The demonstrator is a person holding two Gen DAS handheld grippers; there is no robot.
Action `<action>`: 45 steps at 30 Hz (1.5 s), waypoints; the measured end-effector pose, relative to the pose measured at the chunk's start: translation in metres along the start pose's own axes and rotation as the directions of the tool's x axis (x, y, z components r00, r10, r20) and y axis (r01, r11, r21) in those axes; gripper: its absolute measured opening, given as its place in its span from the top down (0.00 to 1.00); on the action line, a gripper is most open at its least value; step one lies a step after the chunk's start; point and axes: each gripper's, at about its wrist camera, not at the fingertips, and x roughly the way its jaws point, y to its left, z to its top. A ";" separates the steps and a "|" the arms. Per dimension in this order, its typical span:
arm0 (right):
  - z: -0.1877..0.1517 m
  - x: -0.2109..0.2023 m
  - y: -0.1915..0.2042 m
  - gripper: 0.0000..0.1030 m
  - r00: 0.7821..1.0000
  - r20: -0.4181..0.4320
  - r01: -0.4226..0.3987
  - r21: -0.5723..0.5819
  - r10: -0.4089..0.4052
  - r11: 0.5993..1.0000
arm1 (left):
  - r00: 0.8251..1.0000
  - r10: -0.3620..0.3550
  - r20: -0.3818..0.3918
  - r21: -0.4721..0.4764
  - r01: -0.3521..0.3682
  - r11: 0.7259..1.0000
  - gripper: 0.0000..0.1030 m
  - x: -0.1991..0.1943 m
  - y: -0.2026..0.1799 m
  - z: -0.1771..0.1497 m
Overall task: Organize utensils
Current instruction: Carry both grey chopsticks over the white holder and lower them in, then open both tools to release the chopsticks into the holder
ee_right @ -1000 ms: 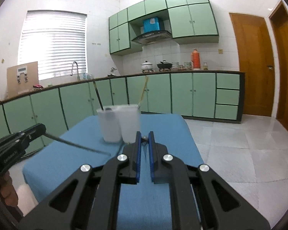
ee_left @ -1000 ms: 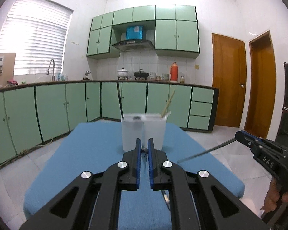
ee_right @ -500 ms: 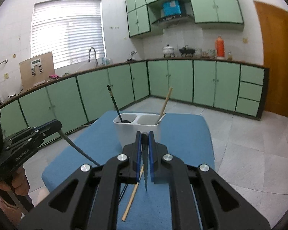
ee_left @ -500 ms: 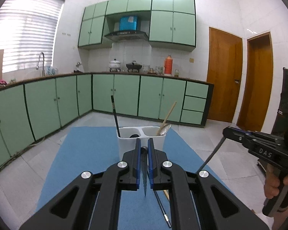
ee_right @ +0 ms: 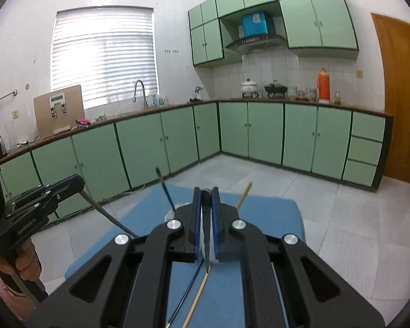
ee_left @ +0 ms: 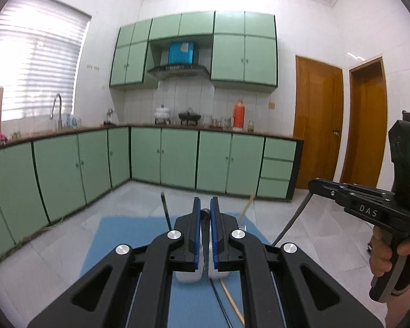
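both grippers are clamped on thin metal utensils: the left gripper [ee_left: 204, 213] holds a spoon [ee_left: 205, 242], the right gripper [ee_right: 205, 195] a knife [ee_right: 206, 257]. holder [ee_left: 187, 276] sits low centre on the blue mat [ee_left: 123, 235], mostly hidden.

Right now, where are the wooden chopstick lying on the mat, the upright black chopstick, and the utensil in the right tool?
wooden chopstick [ee_right: 198, 294]: right wrist view, mid-shaft.
black chopstick [ee_right: 165, 188]: right wrist view, upper shaft.
metal utensil [ee_left: 293, 220]: left wrist view, handle below right tool [ee_left: 313, 185].

Matt blue cloth mat [ee_right: 270, 213], white plastic holder [ee_left: 187, 276], wooden chopstick [ee_right: 196, 298] (pale, smooth), glossy floor tiles [ee_right: 339, 205].
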 end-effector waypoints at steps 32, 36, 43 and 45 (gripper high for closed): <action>0.003 0.199 -0.026 0.94 0.987 -0.148 0.063 0.017 -0.060 0.998 | 0.985 0.106 -0.134 0.020 -0.104 0.994 0.93 0.204 0.033 -0.004; -0.008 0.203 -0.027 0.94 0.986 -0.152 0.077 0.013 -0.074 0.997 | 0.980 0.111 -0.166 0.020 -0.109 0.994 0.93 0.214 0.037 -0.013; -0.011 0.192 -0.029 0.91 0.987 -0.136 0.091 0.009 -0.089 0.996 | 0.982 0.116 -0.151 0.011 -0.116 0.993 0.91 0.203 0.043 -0.018; -0.012 0.187 -0.028 0.88 0.988 -0.126 0.094 -0.001 -0.094 0.996 | 0.983 0.112 -0.145 0.012 -0.111 0.994 0.85 0.201 0.043 -0.015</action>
